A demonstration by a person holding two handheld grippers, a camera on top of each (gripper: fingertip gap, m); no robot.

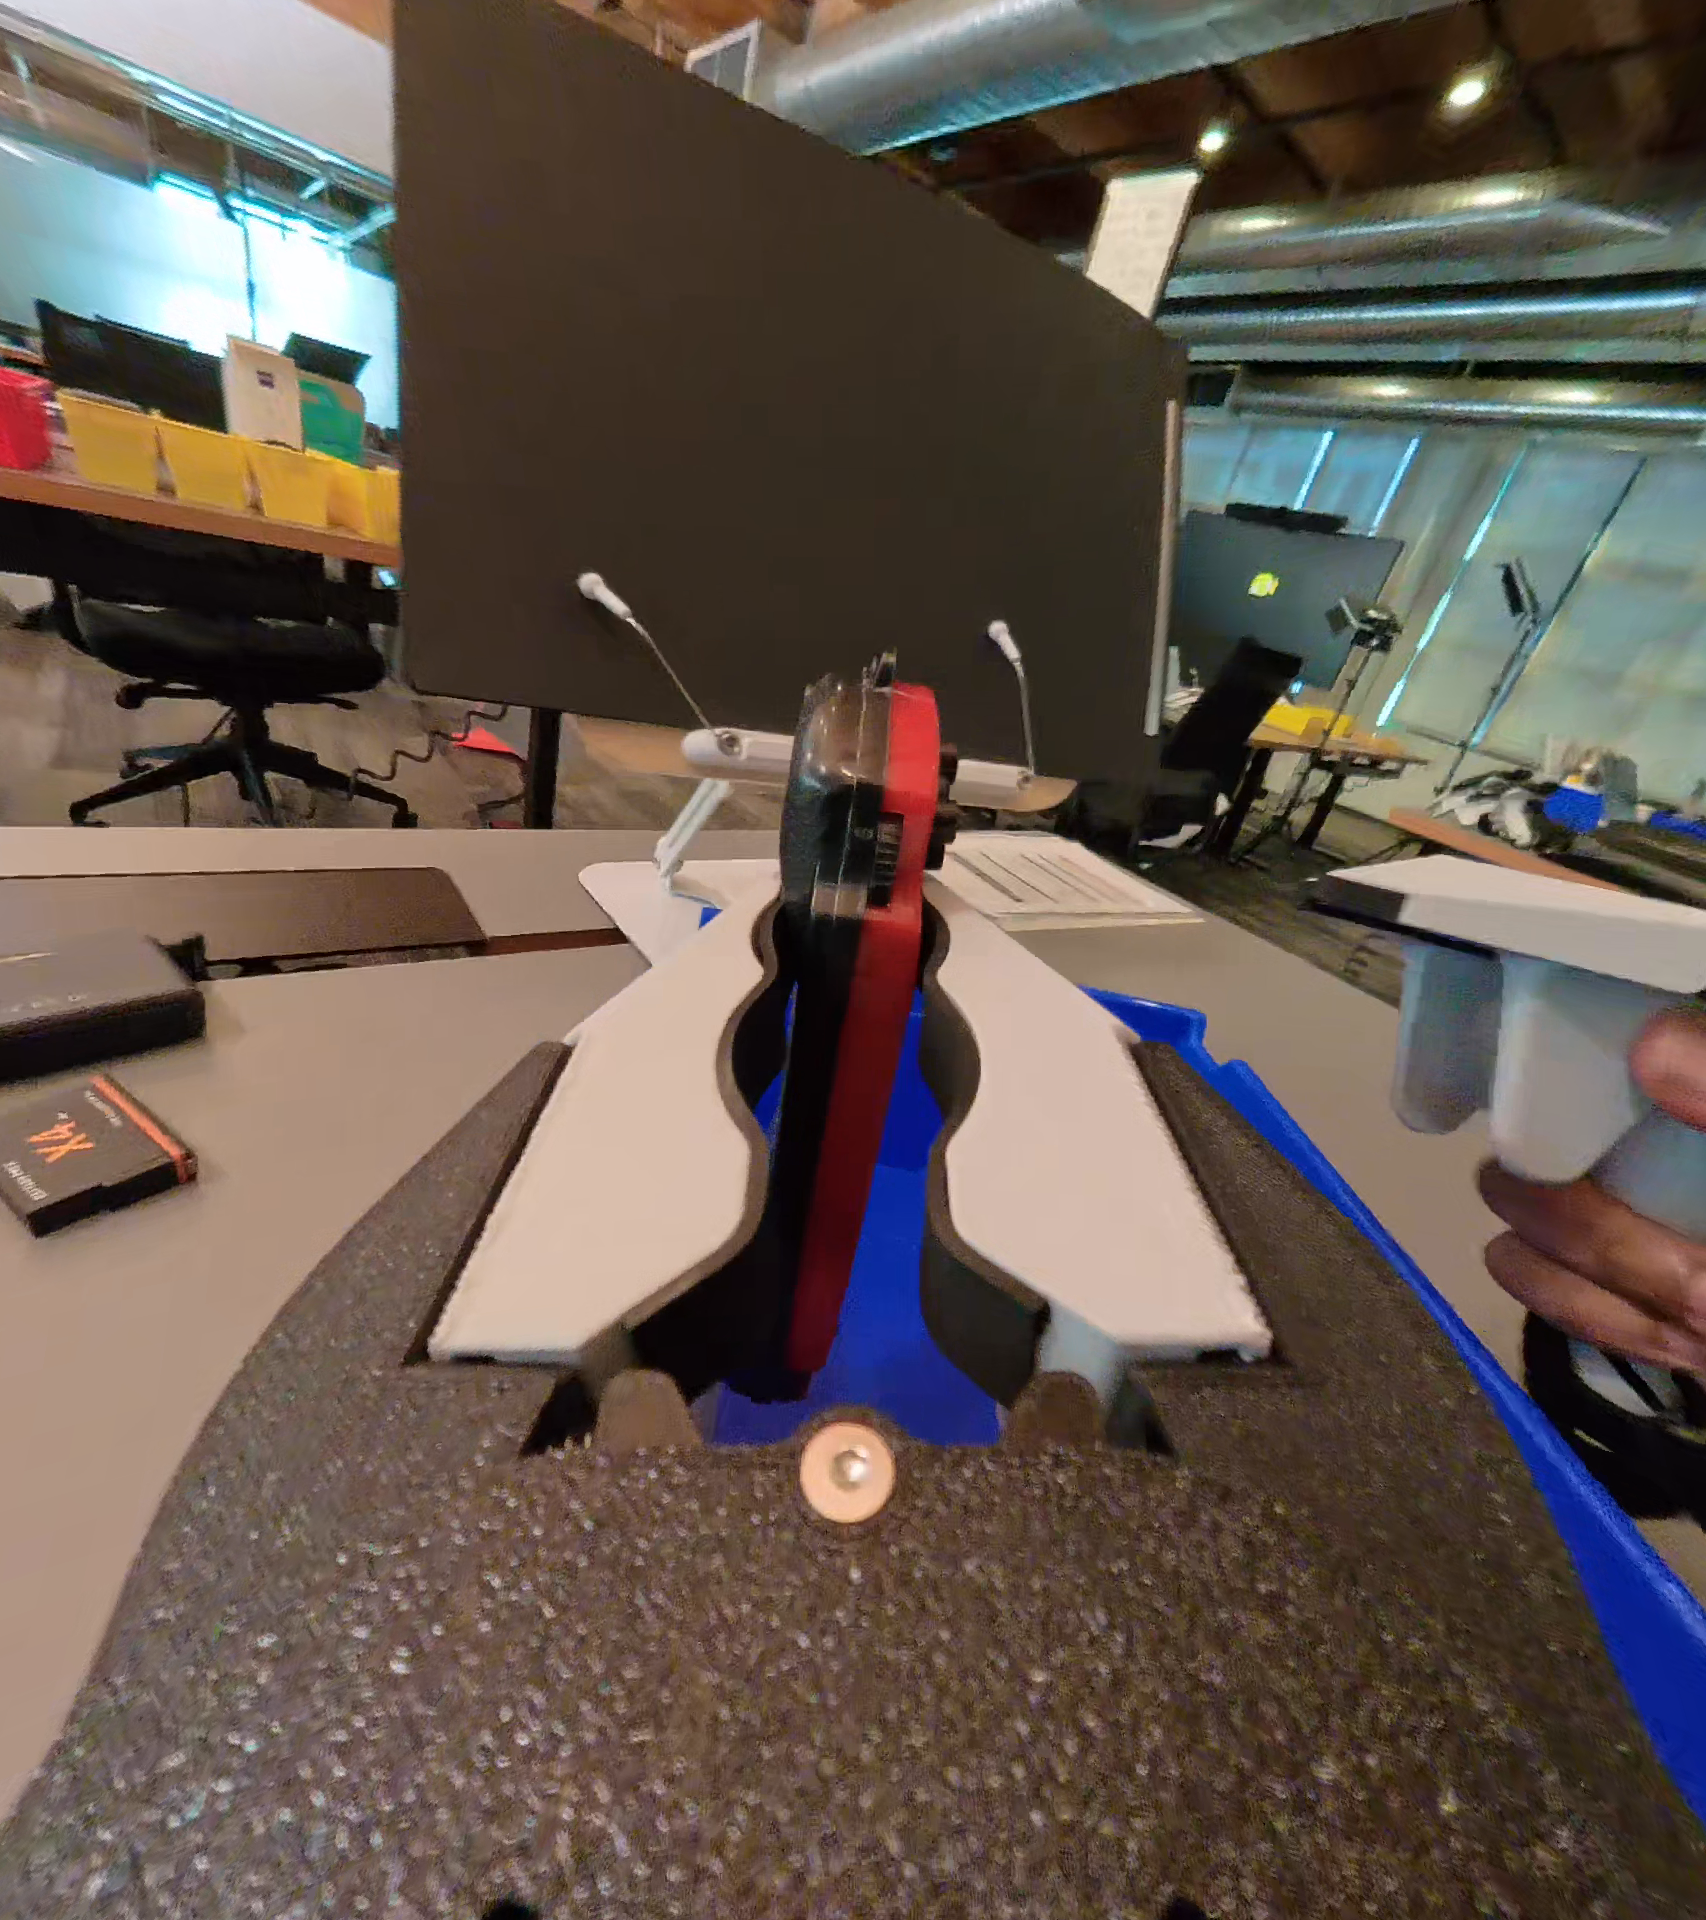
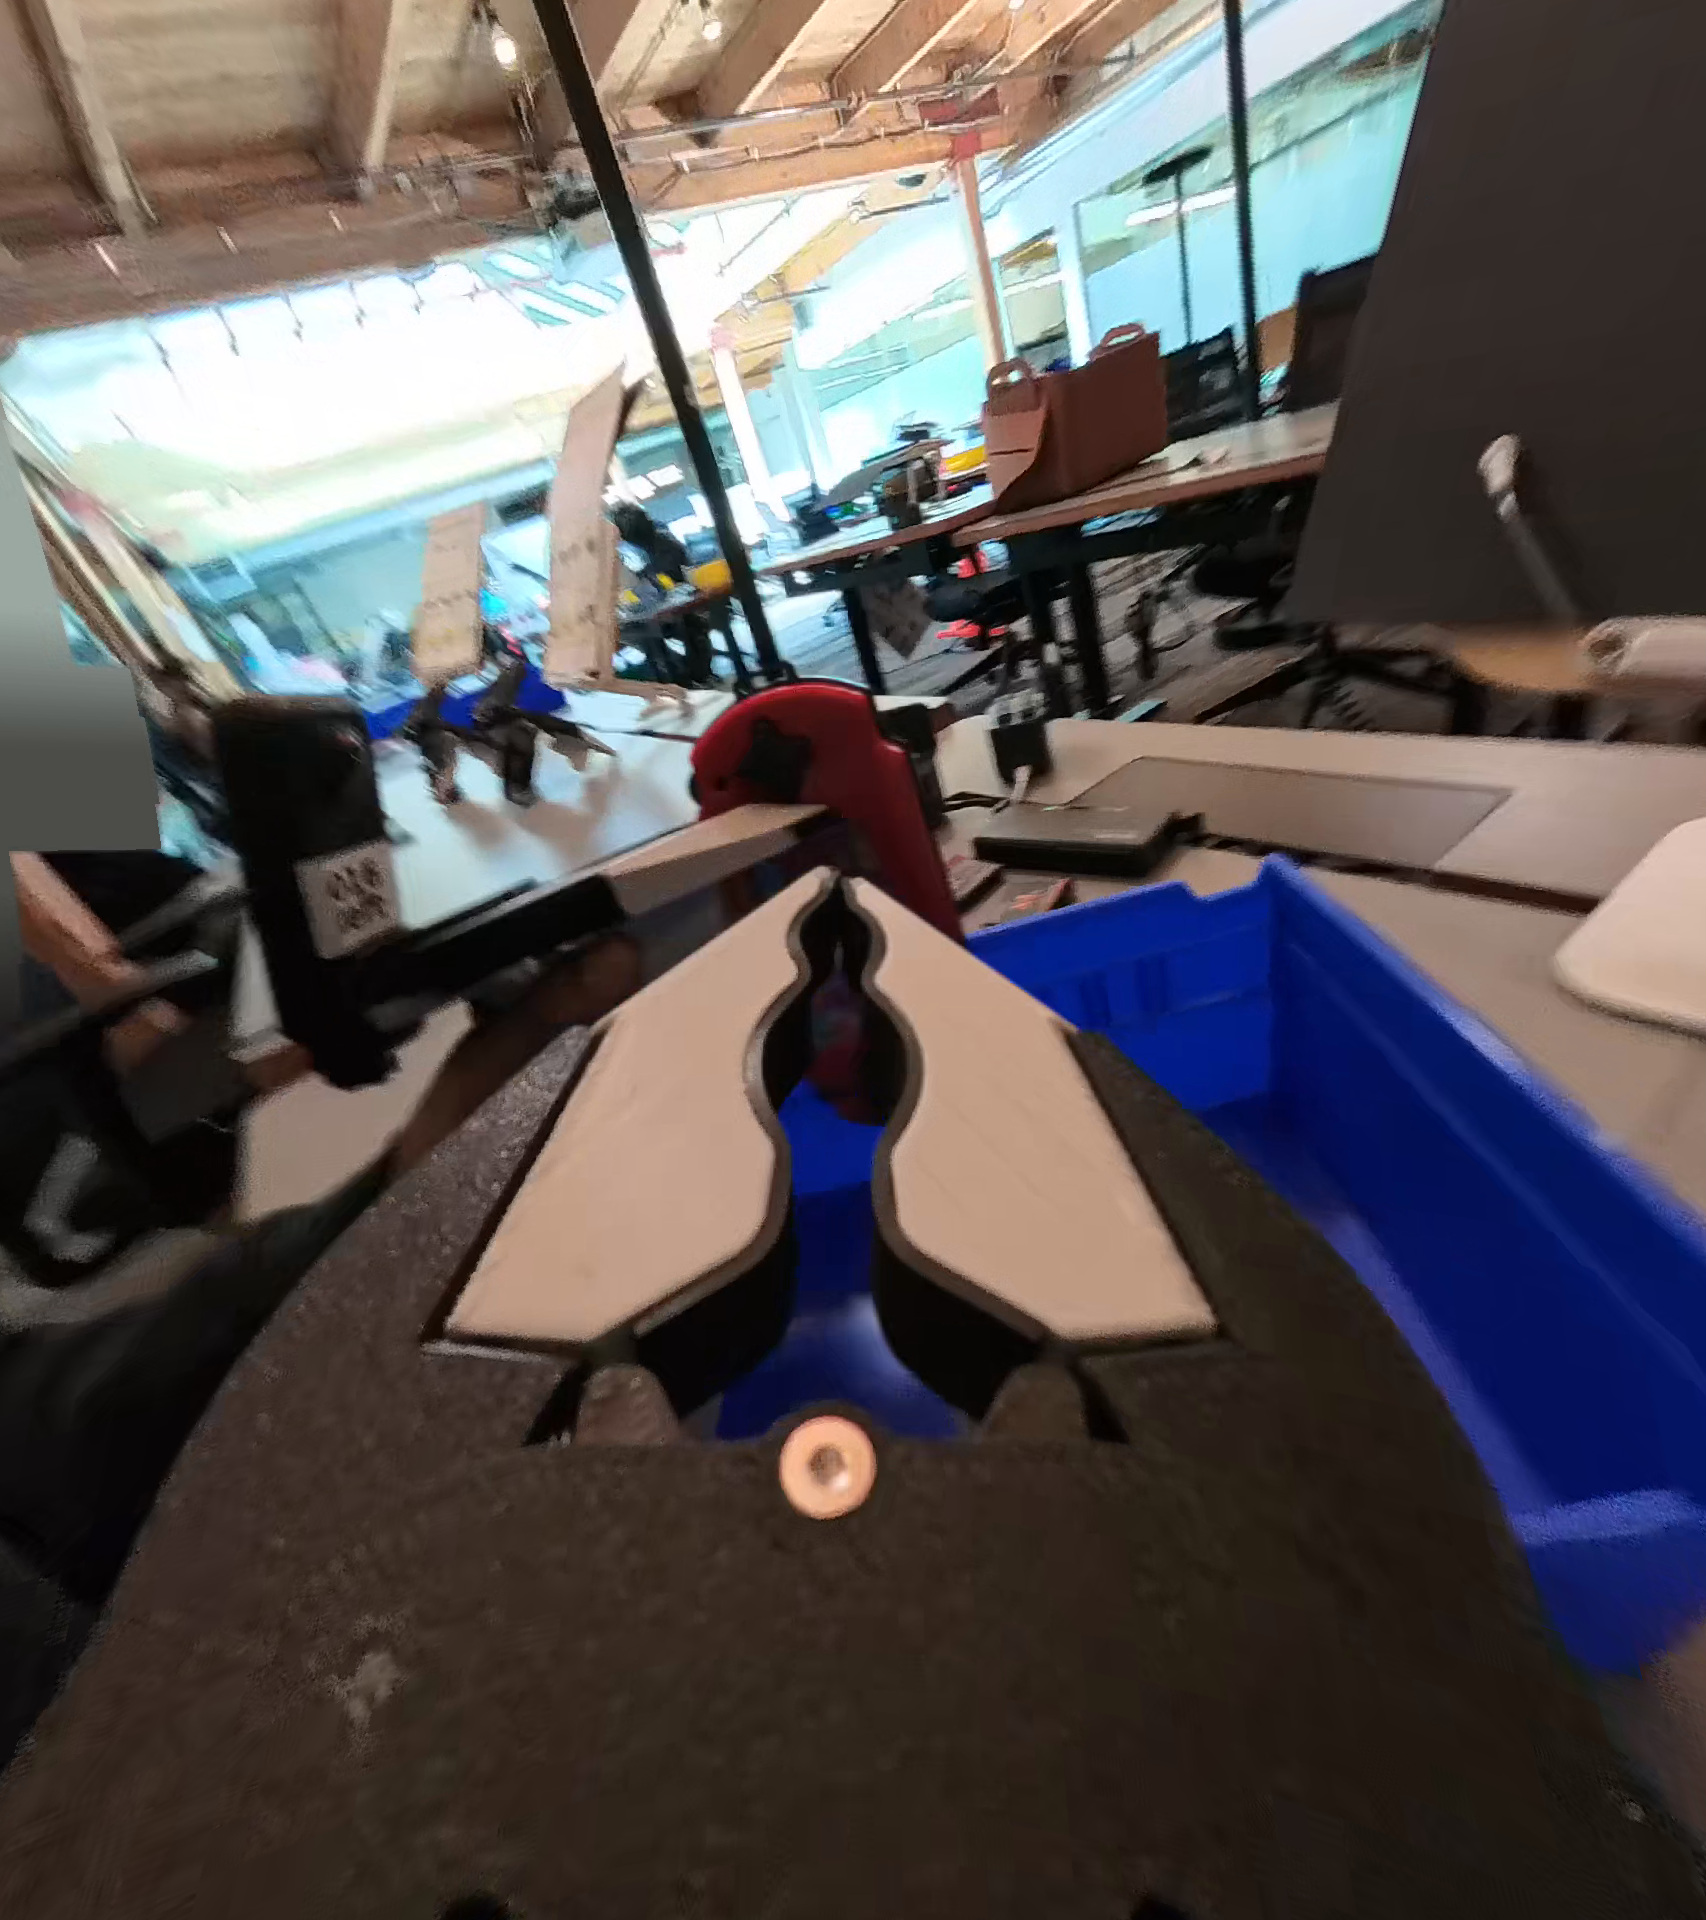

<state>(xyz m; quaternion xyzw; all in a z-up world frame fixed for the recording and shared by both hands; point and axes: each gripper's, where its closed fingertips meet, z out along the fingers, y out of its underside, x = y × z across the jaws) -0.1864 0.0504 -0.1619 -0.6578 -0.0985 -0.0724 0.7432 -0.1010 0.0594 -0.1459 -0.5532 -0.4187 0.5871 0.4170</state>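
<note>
dark partition (image 1: 776,364), wooden desks (image 2: 1140,488), exposed ducts (image 1: 932,62)

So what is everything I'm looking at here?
red and black flat plastic tool: one, upright, clamped in left gripper above bin
blue plastic bin: one, on table beneath both grippers
grey table: one, underneath
slim black box: one, table left
small black card with orange edge: one, near box
white stand base: one, beside bin
left gripper: grey fingers
right gripper: fingertips together, empty
hand: gripping right handle
</note>
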